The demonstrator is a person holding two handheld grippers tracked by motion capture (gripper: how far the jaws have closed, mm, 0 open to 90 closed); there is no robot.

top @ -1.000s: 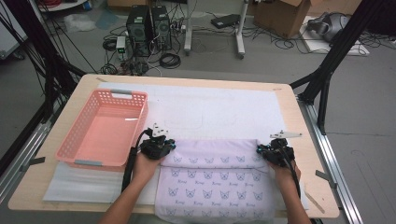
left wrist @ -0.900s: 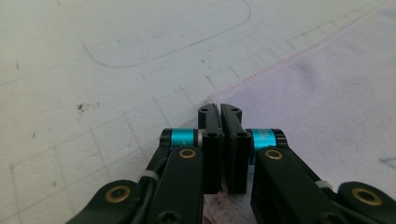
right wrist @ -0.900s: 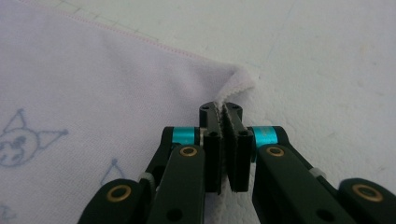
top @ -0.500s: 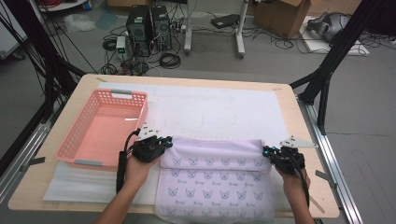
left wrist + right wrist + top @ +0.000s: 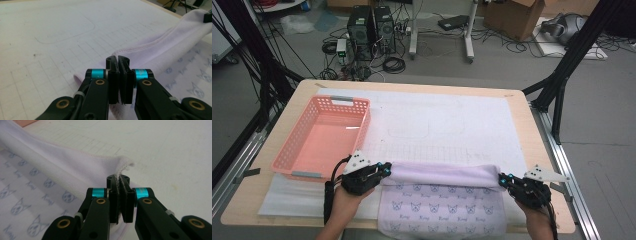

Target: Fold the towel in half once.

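On the near half of the table (image 5: 272, 210), a lilac cloth (image 5: 442, 210) printed with small cat faces lies on a white gridded mat (image 5: 447, 125), its far edge lifted and rolled toward the person into a soft fold. At that fold's left corner the left gripper (image 5: 384, 169) has its jaws clamped tight on the hem, and the left gripper view shows the fabric pinched between the black pads (image 5: 113, 82). At the other corner the right gripper (image 5: 504, 179) pinches the cloth just as firmly, a curl of hem poking out above its jaws in the right gripper view (image 5: 119, 195). A pink basket (image 5: 324, 137) sits well apart on the left of the table. The step looks like a fold of the far edge over the near part. To do it well, both hands should travel together at equal height and pace, so the fold line stays straight and taut; the corners should land squarely on the near corners before either grip lets go, or the cloth will skew or wrinkle
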